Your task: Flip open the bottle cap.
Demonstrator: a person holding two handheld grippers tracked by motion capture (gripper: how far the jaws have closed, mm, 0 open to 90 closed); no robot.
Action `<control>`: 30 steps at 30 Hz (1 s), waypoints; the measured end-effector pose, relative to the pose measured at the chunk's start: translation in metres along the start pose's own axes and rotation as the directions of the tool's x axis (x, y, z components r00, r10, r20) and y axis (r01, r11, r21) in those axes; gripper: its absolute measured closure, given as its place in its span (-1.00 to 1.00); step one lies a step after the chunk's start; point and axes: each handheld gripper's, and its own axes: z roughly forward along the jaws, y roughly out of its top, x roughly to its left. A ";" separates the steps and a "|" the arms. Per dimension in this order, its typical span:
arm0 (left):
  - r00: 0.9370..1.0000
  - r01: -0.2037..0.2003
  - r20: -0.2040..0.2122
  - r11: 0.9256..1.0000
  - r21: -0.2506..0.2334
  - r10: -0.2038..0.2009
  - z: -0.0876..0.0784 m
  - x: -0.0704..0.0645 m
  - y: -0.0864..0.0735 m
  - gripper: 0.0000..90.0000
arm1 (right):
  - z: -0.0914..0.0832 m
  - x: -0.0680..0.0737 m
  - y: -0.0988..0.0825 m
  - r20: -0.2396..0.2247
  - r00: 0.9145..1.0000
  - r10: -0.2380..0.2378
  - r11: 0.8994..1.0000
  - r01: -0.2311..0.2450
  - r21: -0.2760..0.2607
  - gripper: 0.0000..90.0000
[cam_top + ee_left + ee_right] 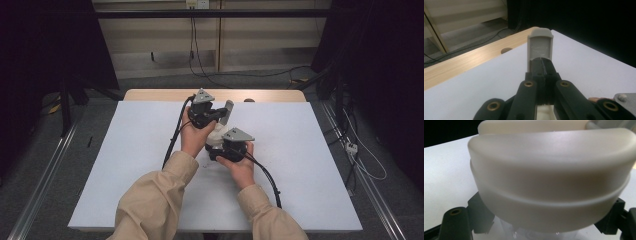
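A white round-edged container [549,175] with a ridged rim sits between the jaws of my right gripper [546,222], which is shut on it. From above, this white container [215,136] shows just over the table's middle, with the right gripper [217,145] behind it. My left gripper [541,68] is shut on a flat grey tab [540,46] with a rounded top, which sticks up past the jaw tips. In the high view the left gripper [219,114] holds that grey tab [228,110] close above the white container. Whether tab and container are joined is hidden.
A white sheet [140,150] covers the table, with a wooden strip [160,94] bare along the far edge and a round hole [506,50] in it. Black cables [172,140] trail from both grippers. Metal rails [45,180] and floor cables flank the table.
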 end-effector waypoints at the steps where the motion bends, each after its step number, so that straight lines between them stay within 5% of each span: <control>1: 1.000 0.001 0.000 1.000 -0.002 -0.001 0.000 0.000 0.000 1.00 | 0.000 0.000 0.000 0.000 1.000 0.000 1.000 0.000 0.000 -0.56; 30: 1.000 0.006 0.005 1.000 0.018 -0.006 0.007 0.002 -0.003 1.00 | 0.000 0.000 0.000 -0.004 1.000 -0.001 1.000 0.001 -0.002 -0.56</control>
